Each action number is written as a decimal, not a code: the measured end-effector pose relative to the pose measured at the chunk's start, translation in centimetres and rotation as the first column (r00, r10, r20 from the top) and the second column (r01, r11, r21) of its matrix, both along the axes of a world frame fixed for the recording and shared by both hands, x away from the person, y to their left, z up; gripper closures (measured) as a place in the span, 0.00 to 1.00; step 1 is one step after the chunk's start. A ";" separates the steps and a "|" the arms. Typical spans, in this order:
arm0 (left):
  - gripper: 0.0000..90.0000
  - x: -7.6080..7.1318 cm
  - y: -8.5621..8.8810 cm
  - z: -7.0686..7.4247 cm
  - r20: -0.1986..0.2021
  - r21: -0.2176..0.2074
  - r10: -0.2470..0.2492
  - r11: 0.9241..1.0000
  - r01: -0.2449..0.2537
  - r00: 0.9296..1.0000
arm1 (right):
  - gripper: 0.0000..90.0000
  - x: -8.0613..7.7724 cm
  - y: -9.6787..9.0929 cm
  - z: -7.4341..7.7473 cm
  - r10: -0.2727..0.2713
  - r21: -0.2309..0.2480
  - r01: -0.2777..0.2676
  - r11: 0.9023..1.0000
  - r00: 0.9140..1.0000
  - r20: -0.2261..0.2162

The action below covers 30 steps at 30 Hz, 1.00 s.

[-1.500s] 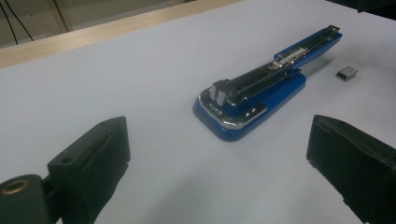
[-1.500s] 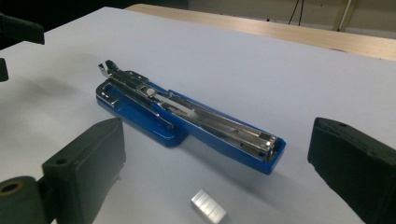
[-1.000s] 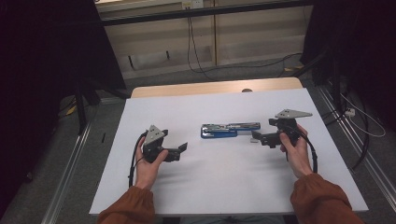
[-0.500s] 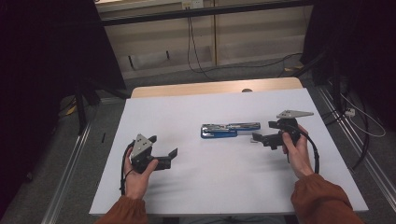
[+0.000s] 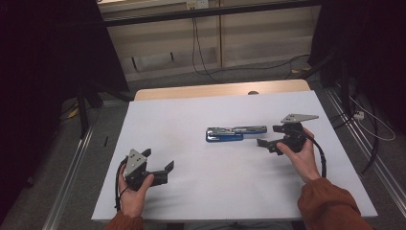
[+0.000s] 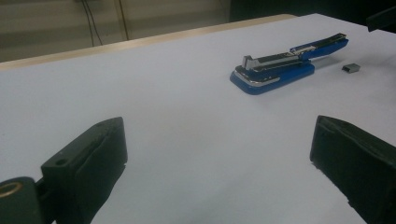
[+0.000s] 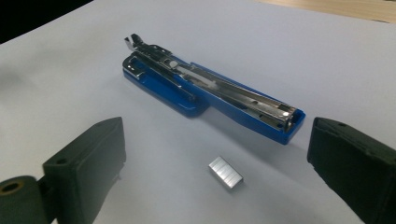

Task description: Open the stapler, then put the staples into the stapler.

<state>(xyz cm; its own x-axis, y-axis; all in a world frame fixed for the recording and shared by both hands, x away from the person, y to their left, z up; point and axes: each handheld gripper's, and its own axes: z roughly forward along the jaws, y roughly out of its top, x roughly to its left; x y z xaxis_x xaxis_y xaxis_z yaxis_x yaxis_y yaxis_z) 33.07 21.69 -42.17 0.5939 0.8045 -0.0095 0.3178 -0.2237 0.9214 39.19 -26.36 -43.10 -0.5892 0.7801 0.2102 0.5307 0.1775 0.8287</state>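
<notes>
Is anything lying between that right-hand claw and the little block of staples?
Nothing visible. In the right gripper view the staple strip lies on bare white table just ahead of the open right gripper; the opened blue stapler sits beyond it.

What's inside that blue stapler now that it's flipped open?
The stapler lies opened out flat on the white table. Its bare metal channel looks empty, though its far end is too small to judge. A small strip of staples lies beside it, between the open right gripper jaws.
</notes>
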 end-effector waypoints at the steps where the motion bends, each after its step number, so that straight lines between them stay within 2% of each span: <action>1: 0.05 -0.1 0.0 0.0 0.001 -0.005 0.005 1.000 -0.005 1.000 | 0.04 0.0 0.0 0.0 0.007 -0.002 -0.007 1.000 1.000 0.001; 3: 0.05 -0.4 0.3 0.0 -0.006 0.005 0.006 1.000 -0.006 1.000 | 0.05 0.0 0.1 0.0 0.009 -0.003 -0.009 1.000 1.000 0.003; 7: 0.05 -0.9 0.6 -0.2 -0.017 -0.007 0.016 1.000 -0.016 1.000 | 0.06 0.0 0.2 0.1 0.023 -0.008 -0.023 1.000 1.000 0.006; 10: 0.05 -0.8 0.6 -0.2 -0.021 -0.012 0.008 1.000 -0.008 1.000 | 0.07 0.0 0.3 0.0 0.028 -0.030 -0.029 0.999 1.000 -0.002; 16: 0.05 -0.7 0.5 -0.3 -0.027 -0.012 -0.011 1.000 0.011 1.000 | 0.08 0.5 0.5 -0.2 0.048 -0.032 -0.049 0.998 0.999 -0.015; 22: 0.05 -0.6 0.4 -0.3 -0.023 -0.017 -0.006 1.000 0.006 1.000 | 0.13 0.9 1.0 0.1 0.068 -0.072 -0.067 0.995 0.998 0.006; 26: 0.05 -0.5 0.1 -0.1 -0.016 -0.025 -0.015 1.000 0.015 1.000 | 0.13 1.1 1.2 -0.2 0.092 -0.055 -0.093 0.994 0.995 -0.026; 30: 0.05 -0.9 -0.1 -0.2 -0.023 -0.016 -0.026 1.000 0.026 0.999 | 0.17 1.2 1.6 -0.2 0.114 -0.075 -0.117 0.990 0.993 -0.041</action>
<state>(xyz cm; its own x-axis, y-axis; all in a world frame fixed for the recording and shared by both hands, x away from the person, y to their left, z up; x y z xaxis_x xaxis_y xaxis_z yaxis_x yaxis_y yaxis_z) 32.17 21.59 -42.34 0.6141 0.7884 -0.0356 0.3330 -0.2180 0.9174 40.39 -24.77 -43.26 -0.6693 0.7221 0.1752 0.5324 0.3016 0.7910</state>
